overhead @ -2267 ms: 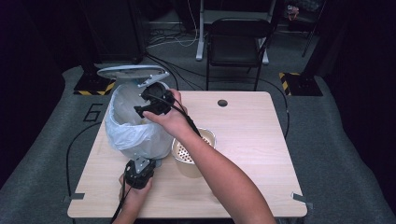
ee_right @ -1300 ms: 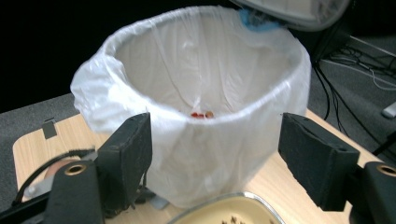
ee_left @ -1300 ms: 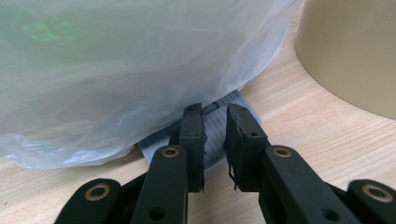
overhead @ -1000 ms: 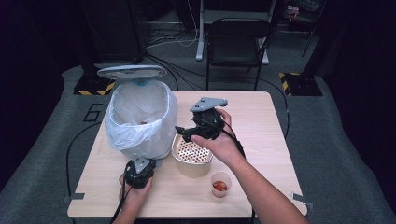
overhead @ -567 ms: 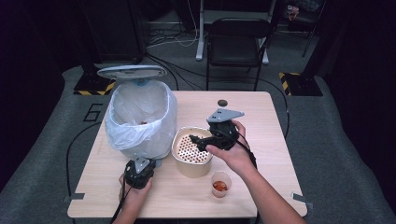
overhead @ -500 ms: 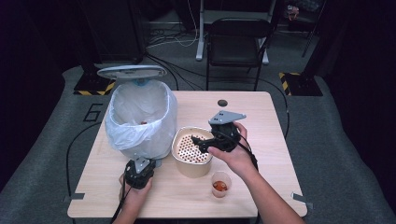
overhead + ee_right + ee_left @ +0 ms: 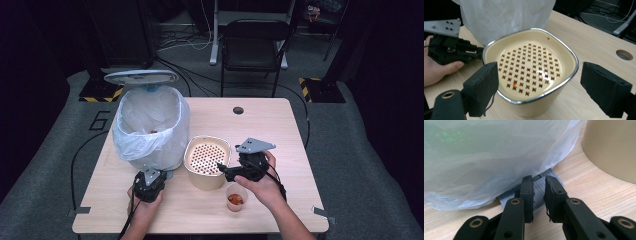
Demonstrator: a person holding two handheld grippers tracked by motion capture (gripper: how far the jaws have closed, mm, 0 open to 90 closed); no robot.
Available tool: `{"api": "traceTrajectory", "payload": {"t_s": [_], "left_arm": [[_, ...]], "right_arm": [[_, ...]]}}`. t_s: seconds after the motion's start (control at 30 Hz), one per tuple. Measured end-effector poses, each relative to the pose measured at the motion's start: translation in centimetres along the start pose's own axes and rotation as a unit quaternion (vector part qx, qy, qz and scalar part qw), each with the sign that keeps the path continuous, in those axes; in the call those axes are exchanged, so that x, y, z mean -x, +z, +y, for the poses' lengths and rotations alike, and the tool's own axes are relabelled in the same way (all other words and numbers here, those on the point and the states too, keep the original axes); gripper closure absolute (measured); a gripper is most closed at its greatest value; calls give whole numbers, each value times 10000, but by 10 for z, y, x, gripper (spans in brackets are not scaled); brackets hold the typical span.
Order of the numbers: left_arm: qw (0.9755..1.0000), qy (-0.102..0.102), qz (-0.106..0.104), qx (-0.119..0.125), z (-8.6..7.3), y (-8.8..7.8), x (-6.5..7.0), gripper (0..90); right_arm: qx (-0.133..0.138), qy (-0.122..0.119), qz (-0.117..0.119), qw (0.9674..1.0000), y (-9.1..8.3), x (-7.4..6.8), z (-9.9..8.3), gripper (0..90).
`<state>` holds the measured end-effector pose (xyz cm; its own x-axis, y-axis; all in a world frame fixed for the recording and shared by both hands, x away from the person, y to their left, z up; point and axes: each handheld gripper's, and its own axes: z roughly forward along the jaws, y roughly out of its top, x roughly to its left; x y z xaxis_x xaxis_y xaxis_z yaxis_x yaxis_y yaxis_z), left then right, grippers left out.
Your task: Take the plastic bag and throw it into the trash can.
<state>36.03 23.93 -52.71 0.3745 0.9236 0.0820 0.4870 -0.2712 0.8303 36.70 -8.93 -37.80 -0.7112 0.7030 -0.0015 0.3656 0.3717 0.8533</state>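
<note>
Dark studio room, folding chair (image 7: pixel 255 45) and floor cables behind a pale wood table (image 7: pixel 295 125). Landmark: cream strainer pot (image 7: pixel 207 161) with perforated insert, mid-table. Bin lined with a white bag (image 7: pixel 150 127), lid up, stands touching the pot's left side; something small and reddish lies inside. Small clear cup (image 7: pixel 236 198) with reddish contents sits just in front-right of the pot. Right tool (image 7: pixel 226 171) at the pot's right rim, jaws spread wide either side of it in the right gripper view, gripping nothing; probably lining up to grab the pot. Left tool (image 7: pixel 149 183) rests front-left of the pot at the bin's base, jaws nearly closed, empty; likely parked. "6" (image 7: pixel 101 120) on the floor mat left of the bin.
</note>
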Motion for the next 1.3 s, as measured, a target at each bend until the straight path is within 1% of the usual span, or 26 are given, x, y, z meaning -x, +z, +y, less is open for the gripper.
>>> {"api": "traceTrajectory", "payload": {"t_s": [0.07,0.17,0.2,0.27,0.3,0.33,0.37,0.4,0.43,0.47,0.5,0.6,0.67,0.73,0.8,0.9,0.93,1.0,1.03,1.07,1.1,1.13,1.17,1.23,1.27,1.3], "left_arm": [[10000,20,6,-2,0,0,0,769],[10000,-4,-3,1,0,0,0,769],[10000,-25,-15,-2,0,0,0,768],[10000,-1,0,-2,0,0,0,768],[10000,29,-2,-9,0,0,0,769],[10000,29,-2,-9,0,0,0,768],[10000,3,-11,-13,0,0,0,768],[10000,3,-11,-13,0,0,0,768],[10000,-15,-8,6,0,0,0,768],[10000,-15,-8,6,0,0,0,768],[10000,-14,-7,5,0,0,0,768],[10000,-9,-6,0,0,0,0,768],[10000,-4,-1,-7,0,0,0,768],[10000,5,4,-7,0,0,0,768],[10000,-25,-14,-4,0,0,0,768],[10000,-22,-12,-6,0,0,0,768],[10000,20,-23,-43,0,-1,0,768],[10000,0,-19,-25,0,0,0,769],[10000,25,-22,-39,0,0,0,768],[10000,23,-21,-39,0,0,0,768],[10000,21,-21,-39,0,0,0,769],[10000,23,-22,-39,0,0,0,768],[10000,-22,-12,-1,0,0,0,768],[10000,26,-21,-41,0,-1,0,768],[10000,20,-22,-40,0,-1,0,769],[10000,28,-19,-38,0,0,0,768]], "right_arm": [[-31,-46,-30,10000,-2,1,-6,143],[-39,0,-61,10000,-3,0,-14,145],[-57,27,-85,9999,-4,0,-20,151],[-57,43,-59,10000,-5,0,-23,154],[-75,96,-17,9999,-7,-1,-30,156],[-75,96,-17,9999,-7,-1,-30,156],[-100,147,-13,9998,-10,-2,-39,146],[-100,147,-13,9998,-10,-2,-39,146],[-75,172,29,9998,-12,-2,-46,140],[-75,172,29,9998,-12,-2,-46,140],[-101,220,35,9997,-14,-3,-53,127],[-134,255,94,9995,-15,-4,-58,101],[-212,264,174,9993,-14,-7,-65,79],[-233,253,180,9992,-14,-8,-66,74],[-308,215,225,9990,-10,-12,-74,62],[-341,194,254,9989,-7,-13,-78,56],[-376,225,276,9987,-7,-15,-80,55],[-386,215,273,9987,-4,-16,-85,55],[-419,183,275,9986,-2,-17,-88,56],[-419,183,275,9986,-2,-17,-88,56],[-436,247,276,9984,-2,-19,-90,57],[-428,181,249,9986,-1,-20,-92,60],[-436,156,283,9985,0,-20,-93,61],[-438,129,267,9986,1,-21,-95,63],[-442,168,274,9985,1,-23,-96,66],[-456,81,271,9986,3,-24,-99,78]]}}
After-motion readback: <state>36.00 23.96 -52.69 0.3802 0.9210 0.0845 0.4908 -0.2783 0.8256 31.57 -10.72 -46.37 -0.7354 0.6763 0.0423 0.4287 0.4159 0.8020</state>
